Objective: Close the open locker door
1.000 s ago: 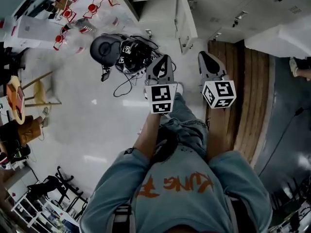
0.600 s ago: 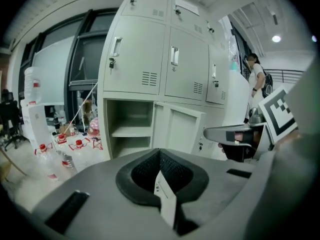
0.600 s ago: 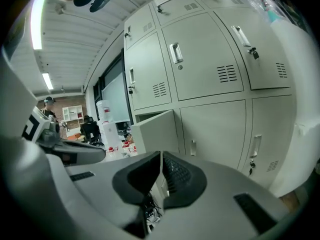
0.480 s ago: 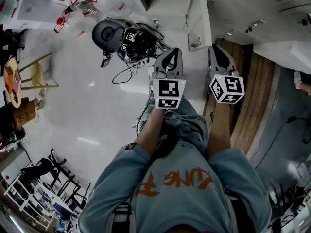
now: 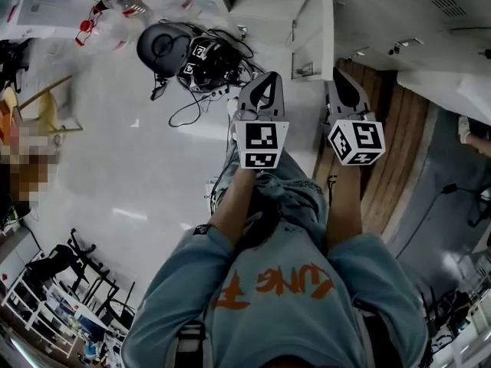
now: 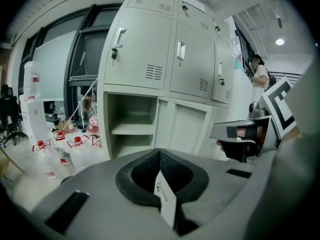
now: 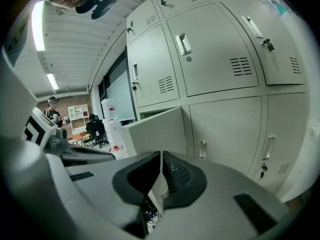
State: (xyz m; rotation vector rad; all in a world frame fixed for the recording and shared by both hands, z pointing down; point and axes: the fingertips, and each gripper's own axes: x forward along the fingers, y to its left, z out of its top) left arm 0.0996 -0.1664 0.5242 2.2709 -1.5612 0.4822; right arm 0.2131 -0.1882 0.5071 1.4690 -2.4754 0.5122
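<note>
A bank of pale grey lockers (image 6: 150,59) stands ahead. One lower compartment (image 6: 131,129) is open, with a shelf inside. Its door (image 6: 182,129) is swung out toward me; it also shows as the door (image 7: 155,131) in the right gripper view and from above as the door (image 5: 316,29) in the head view. My left gripper (image 6: 160,151) is shut and holds nothing, short of the open compartment. Beside it, my right gripper (image 7: 161,154) is shut and empty, facing the door's outer face. From above, the left gripper (image 5: 265,83) and right gripper (image 5: 339,79) are side by side, just short of the door.
Large water bottles (image 6: 47,156) with red caps stand on the floor left of the lockers. A black round object and tangled cables (image 5: 199,60) lie on the floor ahead left. A wooden strip (image 5: 391,152) runs along the right. A person (image 6: 260,76) stands far right.
Both grippers have come forward toward the lockers, and the open door now lies closer above them in the head view. Both jaws stay shut.
</note>
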